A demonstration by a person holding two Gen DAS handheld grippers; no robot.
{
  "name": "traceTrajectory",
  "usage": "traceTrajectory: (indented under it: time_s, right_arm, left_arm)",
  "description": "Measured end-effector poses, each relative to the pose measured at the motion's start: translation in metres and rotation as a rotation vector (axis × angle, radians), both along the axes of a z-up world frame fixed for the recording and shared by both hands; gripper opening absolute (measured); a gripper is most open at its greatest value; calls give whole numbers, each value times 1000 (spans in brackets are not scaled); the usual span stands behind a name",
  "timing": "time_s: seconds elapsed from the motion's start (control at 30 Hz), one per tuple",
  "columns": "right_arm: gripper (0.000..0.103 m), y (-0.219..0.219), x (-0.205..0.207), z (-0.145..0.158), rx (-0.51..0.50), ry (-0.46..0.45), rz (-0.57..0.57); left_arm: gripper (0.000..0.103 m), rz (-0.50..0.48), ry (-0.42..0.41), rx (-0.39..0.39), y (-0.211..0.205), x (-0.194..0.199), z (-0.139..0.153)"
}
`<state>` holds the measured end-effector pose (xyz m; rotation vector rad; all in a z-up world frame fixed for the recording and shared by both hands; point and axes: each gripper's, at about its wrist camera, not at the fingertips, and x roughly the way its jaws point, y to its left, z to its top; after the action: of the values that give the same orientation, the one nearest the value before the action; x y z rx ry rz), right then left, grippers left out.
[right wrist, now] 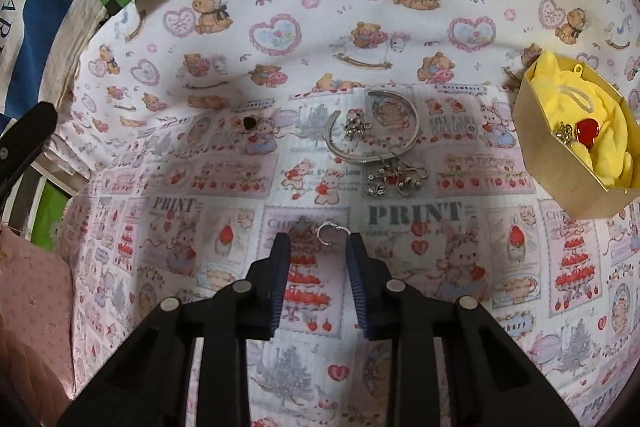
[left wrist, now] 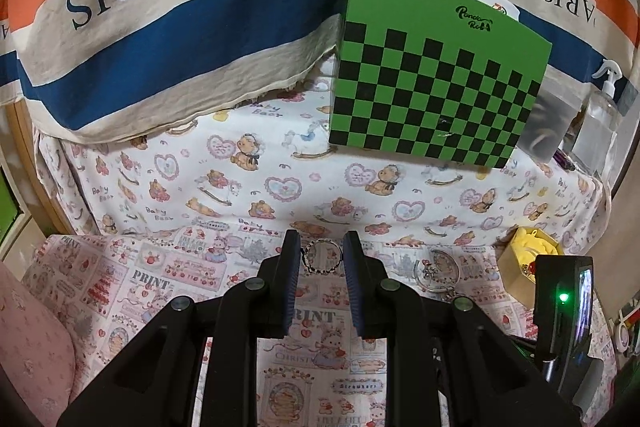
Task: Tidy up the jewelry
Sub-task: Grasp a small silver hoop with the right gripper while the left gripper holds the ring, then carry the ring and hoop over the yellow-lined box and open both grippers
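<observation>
My left gripper (left wrist: pixel 322 251) is shut on a black-and-white beaded bracelet (left wrist: pixel 323 258), which sits upright between its pads above the printed cloth. My right gripper (right wrist: pixel 317 241) points down at the cloth and stands open around a small silver ring (right wrist: pixel 331 231). The ring lies close to the right finger, with a gap to the left one. Beyond it lie a silver bangle (right wrist: pixel 414 125) with a charm cluster (right wrist: pixel 356 126) inside it, and a silver charm chain (right wrist: pixel 394 175). A gold box (right wrist: pixel 560 171) lined with yellow cloth holds a red heart piece (right wrist: pixel 587 128).
A small black item (right wrist: pixel 250 123) lies on the cloth at the left. A green checkered box (left wrist: pixel 436 75) stands at the back with a clear spray bottle (left wrist: pixel 600 115) to its right. A striped PARIS fabric (left wrist: pixel 160 27) hangs behind. A pink cushion (left wrist: pixel 32 347) is at the left.
</observation>
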<state>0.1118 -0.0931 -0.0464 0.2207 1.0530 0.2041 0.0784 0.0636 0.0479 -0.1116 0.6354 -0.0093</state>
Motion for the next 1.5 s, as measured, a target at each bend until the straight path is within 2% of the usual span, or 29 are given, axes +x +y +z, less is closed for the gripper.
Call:
traceTrajectory:
  time_s: [0.1,0.2,0.3,0.43,0.57,0.67,0.93,1.13,1.33,1.5]
  right_arm:
    - [23,2,3,1,-60,-20,-7]
    - [23,-1,3,5,-52,-38,8]
    - [23,2,6,8,-88,-65,34]
    - [23,6,10,0,-99,-32,62]
    - [23,9,10,-1,-107,-52,70]
    - [12,10,9,-1,-140,-59,71]
    - [12,8,6,1,-121,-66,80]
    - [12,-7,-12,17,-97,-106,101]
    - [12,-28,-33,37,-90,-202,111]
    - [12,-51,-42,53,-43,-268,96]
  left_arm:
    - [21,1,4,1,0,1,-1]
    - [21,1,5,-3,1,2,-1]
    - [21,0,8,-6,1,2,-2]
    - [21,1,12,-1,1,3,-4]
    - [21,3,17,2,1,5,-5]
    - [21,3,21,3,0,6,-6]
    - [21,3,21,2,0,6,-6]
    - [21,-1,24,7,-1,6,-6]
    - [21,-21,8,18,-6,4,-5]
    - [21,-36,-17,18,-12,-2,-1]
